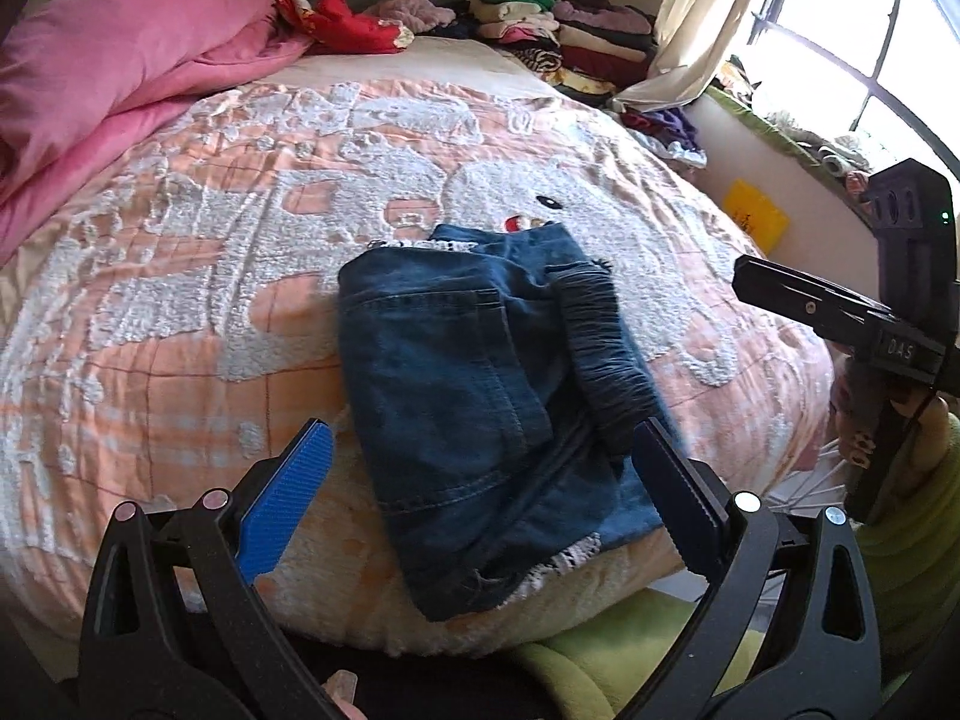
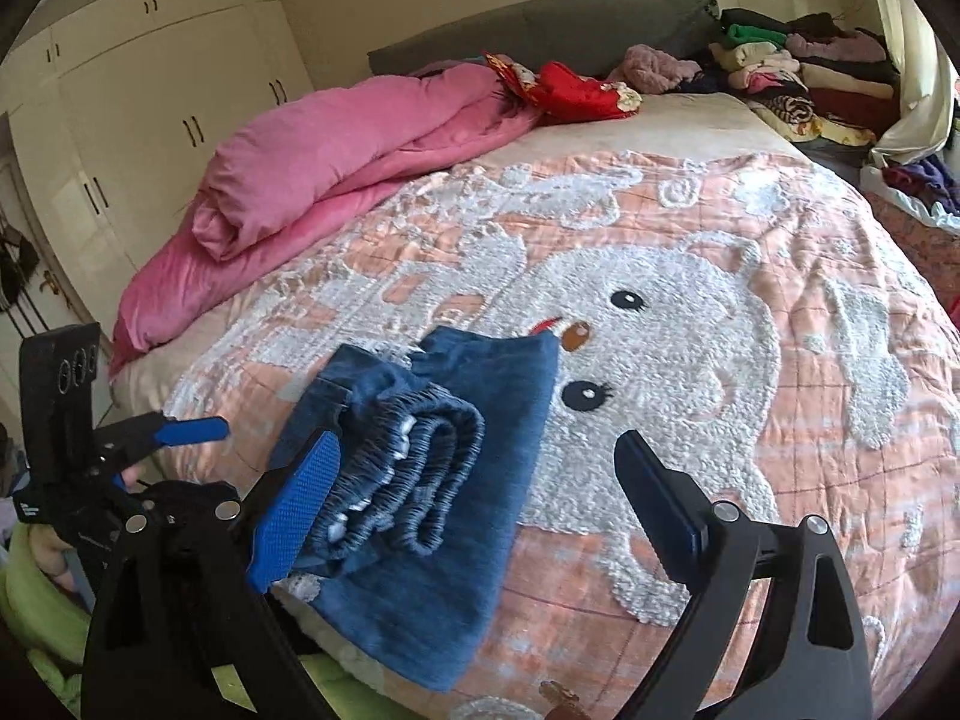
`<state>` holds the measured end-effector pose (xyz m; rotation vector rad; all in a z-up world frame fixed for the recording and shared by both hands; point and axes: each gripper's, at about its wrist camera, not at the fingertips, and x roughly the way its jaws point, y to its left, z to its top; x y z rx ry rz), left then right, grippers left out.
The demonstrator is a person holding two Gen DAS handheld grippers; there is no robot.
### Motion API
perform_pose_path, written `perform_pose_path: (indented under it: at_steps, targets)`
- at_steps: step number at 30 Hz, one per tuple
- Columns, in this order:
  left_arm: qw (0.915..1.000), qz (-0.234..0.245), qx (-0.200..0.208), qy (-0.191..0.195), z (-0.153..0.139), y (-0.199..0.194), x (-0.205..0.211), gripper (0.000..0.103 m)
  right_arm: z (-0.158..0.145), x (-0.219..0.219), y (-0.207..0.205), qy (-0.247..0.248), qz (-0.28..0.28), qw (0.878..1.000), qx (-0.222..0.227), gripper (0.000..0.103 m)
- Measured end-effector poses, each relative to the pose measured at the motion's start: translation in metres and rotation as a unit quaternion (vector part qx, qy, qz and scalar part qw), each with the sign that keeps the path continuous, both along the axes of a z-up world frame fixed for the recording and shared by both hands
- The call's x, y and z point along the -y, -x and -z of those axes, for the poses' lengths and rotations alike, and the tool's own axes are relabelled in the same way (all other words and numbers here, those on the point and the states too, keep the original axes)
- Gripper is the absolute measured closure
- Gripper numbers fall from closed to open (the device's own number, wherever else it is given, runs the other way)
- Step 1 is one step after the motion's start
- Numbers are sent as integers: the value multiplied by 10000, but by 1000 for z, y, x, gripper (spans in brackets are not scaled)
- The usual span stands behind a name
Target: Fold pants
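the left wrist view shows the folded pants [image 1: 480,396] back pocket, the right wrist view their bunched waistband, both the left gripper [image 1: 480,480] and right gripper [image 2: 480,510] spread, holding nothing.

Cream wardrobe [image 2: 150,90] along wall; bright arched window [image 1: 870,48]; cream curtain [image 1: 702,18]; grey headboard [image 2: 540,30].

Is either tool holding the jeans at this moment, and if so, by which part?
Nothing is held. The left tool and right tool both stand open, and the folded jeans lie loose on the bedspread.
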<state>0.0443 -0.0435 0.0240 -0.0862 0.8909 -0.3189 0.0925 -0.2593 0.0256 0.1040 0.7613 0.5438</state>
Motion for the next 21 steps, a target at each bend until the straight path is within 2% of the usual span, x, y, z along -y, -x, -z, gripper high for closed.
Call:
perform_pose_path:
  at_steps: [8,21]
  targets:
    - [9997,-171,-121,-138,12,-10,-4,10,16,-7,-4,286,3,9996,-32,11]
    - [9977,-549,-400,-48,36,-41,-17,10,56,-19,-22,185,-79,9981,-579,11]
